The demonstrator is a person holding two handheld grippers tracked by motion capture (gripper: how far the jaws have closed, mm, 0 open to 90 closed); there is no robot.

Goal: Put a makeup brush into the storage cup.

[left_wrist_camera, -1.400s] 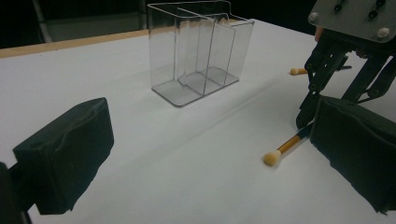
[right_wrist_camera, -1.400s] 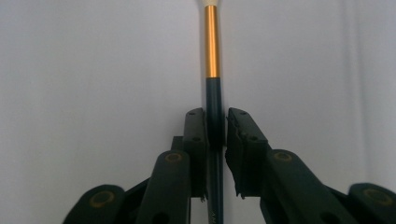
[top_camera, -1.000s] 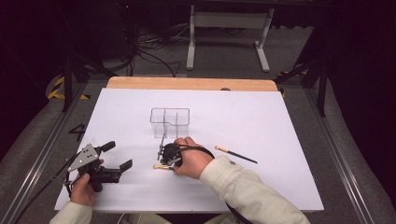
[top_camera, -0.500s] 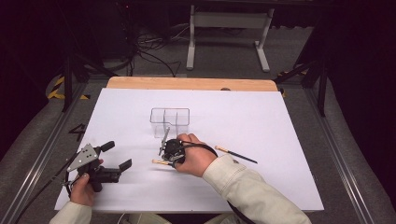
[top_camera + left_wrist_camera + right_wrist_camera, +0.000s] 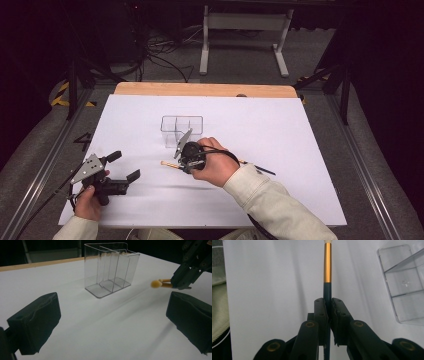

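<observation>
The right gripper (image 5: pixel 329 315) is seen with its jaws pressed together on the dark handle of a makeup brush (image 5: pixel 327 270), the gold ferrule and pale tip running straight out ahead of them. From the high view the right gripper (image 5: pixel 186 157) is held low near the middle of the white table (image 5: pixel 300 150), the brush (image 5: pixel 170 164) pointing out to its left, just in front of the clear organizer (image 5: pixel 182 127). Whether the brush is lifted off the table or resting on it cannot be told for sure, though a faint shadow under it in the left gripper view suggests it is raised a little. In that view the brush tip (image 5: pixel 156 284) is caught beside the organizer (image 5: pixel 110 267), whose compartments are seen side by side. The left gripper (image 5: pixel 112 322) is held with its pads wide apart and nothing between them; from above the left gripper (image 5: pixel 122 167) is placed well apart from the organizer, near the table's front left. A second brush (image 5: pixel 257 168) is seen lying on the table just to the right of the right hand (image 5: pixel 215 167)
</observation>
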